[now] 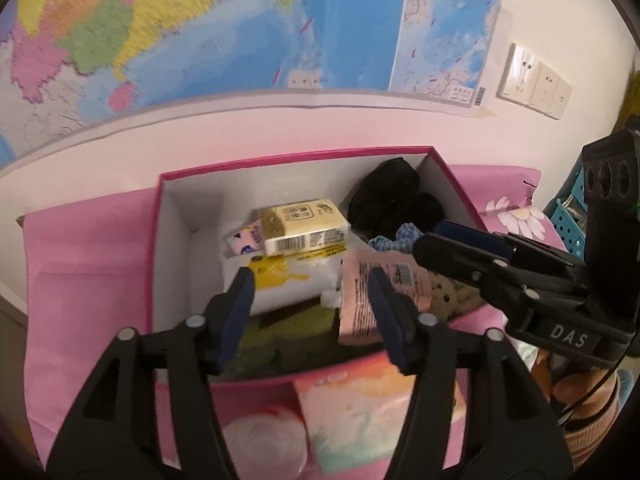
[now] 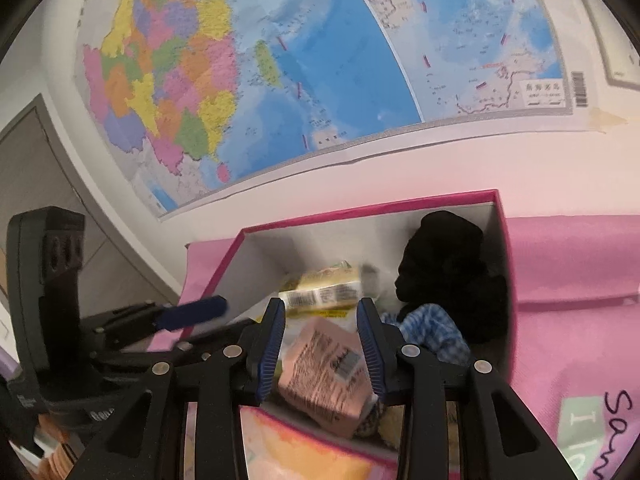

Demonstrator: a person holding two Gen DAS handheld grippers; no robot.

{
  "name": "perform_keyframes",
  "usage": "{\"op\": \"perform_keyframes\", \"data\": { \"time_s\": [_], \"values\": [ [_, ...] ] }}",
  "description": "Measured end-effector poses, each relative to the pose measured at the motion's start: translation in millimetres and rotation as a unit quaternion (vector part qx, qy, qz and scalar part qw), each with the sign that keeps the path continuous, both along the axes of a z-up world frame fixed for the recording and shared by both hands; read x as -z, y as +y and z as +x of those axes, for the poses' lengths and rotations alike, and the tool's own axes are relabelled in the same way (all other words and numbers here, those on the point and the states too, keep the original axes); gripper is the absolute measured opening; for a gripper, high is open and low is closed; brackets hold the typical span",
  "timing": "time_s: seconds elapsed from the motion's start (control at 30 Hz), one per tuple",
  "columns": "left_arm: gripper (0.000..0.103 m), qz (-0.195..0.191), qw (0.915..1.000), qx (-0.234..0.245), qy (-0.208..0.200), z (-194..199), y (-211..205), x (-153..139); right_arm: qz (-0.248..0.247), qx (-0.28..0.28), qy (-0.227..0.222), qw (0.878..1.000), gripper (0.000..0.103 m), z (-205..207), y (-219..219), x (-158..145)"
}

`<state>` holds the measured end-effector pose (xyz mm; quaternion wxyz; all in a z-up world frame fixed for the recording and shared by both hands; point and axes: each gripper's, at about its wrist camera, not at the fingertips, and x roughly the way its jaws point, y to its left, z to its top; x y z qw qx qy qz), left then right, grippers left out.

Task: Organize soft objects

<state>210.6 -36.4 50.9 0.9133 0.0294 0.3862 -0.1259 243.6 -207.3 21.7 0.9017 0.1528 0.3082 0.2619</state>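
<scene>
The box (image 1: 160,240) is magenta outside, white inside; the pouch (image 2: 324,376) salmon-pink; the scrunchie (image 2: 436,328) blue-and-white gingham; the tablecloth (image 1: 88,264) pink.

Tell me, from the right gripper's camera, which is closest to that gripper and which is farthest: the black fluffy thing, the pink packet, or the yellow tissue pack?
1. Pink packet, right between the right gripper fingers.
2. Yellow tissue pack, mid-box, just beyond.
3. Black fluffy thing, back right corner.
</scene>
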Motion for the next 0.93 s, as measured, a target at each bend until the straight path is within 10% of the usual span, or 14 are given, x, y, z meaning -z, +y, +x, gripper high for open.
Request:
{"op": "perform_keyframes", "data": {
  "time_s": [0.3,0.43,0.63,0.93],
  "values": [
    [0.103,0.009,0.9955,-0.007,-0.094,-90.1,21.9,-6.9,-0.061,-0.013,-0.063,0.996,0.083,-78.4,2.8,-7.8],
    [0.103,0.018,0.9953,-0.039,-0.086,-116.6,31.2,9.0,-0.098,0.006,-0.097,0.990,0.103,-122.5,5.7,-2.3],
    [0.103,0.012,0.9955,-0.089,-0.031,-134.0,41.5,40.6,-0.126,0.042,-0.088,0.987,0.103,-164.0,10.2,24.6],
    [0.103,0.064,0.9866,-0.138,-0.059,-158.5,36.9,55.0,-0.136,0.038,-0.073,0.987,0.103,-182.5,25.8,42.2]
  ]
}}
